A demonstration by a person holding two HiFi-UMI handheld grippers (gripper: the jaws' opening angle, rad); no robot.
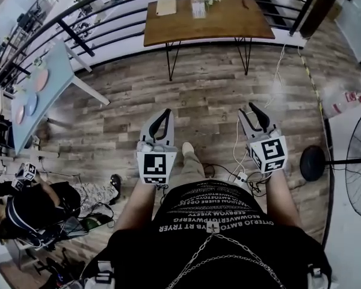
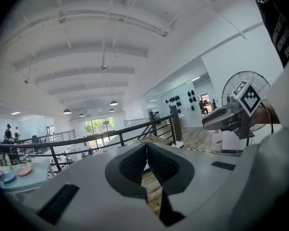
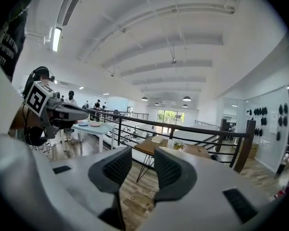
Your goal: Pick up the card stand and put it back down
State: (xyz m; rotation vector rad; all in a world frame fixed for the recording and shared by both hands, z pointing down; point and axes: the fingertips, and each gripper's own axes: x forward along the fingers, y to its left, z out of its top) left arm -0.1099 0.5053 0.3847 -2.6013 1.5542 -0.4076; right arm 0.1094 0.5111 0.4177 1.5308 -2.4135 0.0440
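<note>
Both grippers hang out in front of the person at waist height, over the wooden floor, and neither one is carrying anything. On the left gripper, the fingers are pressed together, tips meeting with nothing pinched between. On the right gripper, the fingers stand apart, and through the gap there is only floor and the far desk.

The card stand is over on that wooden desk, upright near the back edge, just beside a pale flat board. It is well apart from both grippers. The desk stands against the black railing. A standing fan is off to the right.
</note>
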